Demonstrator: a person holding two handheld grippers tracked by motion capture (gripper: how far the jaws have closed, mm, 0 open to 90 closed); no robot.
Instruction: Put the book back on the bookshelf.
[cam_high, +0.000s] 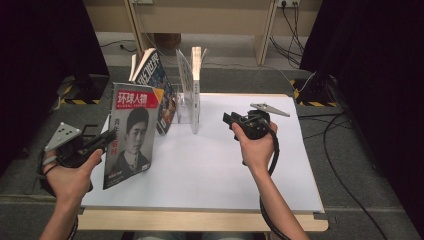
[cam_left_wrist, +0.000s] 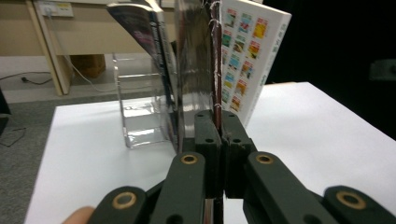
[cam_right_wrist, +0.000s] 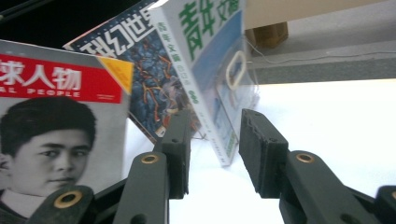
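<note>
A: High view. White desk (cam_high: 210, 165) on grey carpet, black curtains either side, wooden furniture legs at the back. A clear acrylic rack (cam_high: 184, 107) stands near the far edge with a dark magazine (cam_high: 159, 85) leaning on its left side and a thin white magazine (cam_high: 195, 87) upright in it.

B: Hands?

A: Left claw (cam_high: 102, 141) comes in at the left, clamped on the edge of the red-titled portrait magazine (cam_high: 131, 132), which stands upright left of the rack with its lower edge by the desk. Looks carried edge-on so it can slide into a slot. Right claw (cam_high: 231, 120) hovers right of the rack, holding nothing.

B: Left gripper view?

A: Jaws together on the portrait magazine's edge (cam_left_wrist: 215, 70), seen end-on. Rack (cam_left_wrist: 140, 116) ahead and to the left, the dark magazine (cam_left_wrist: 149, 37) bowing over it, the back cover with small coloured pictures (cam_left_wrist: 247, 51) to the right. Held thin side forward, probably to line up with a gap.

B: Right gripper view?

A: Jaws apart, with the lower corner of the green-lettered white magazine (cam_right_wrist: 210, 60) farther off between them, not touched. My guess: it's about to steady or part that one to make room. Portrait cover (cam_right_wrist: 51, 121) at left, dark magazine (cam_right_wrist: 149, 79) behind.
</note>
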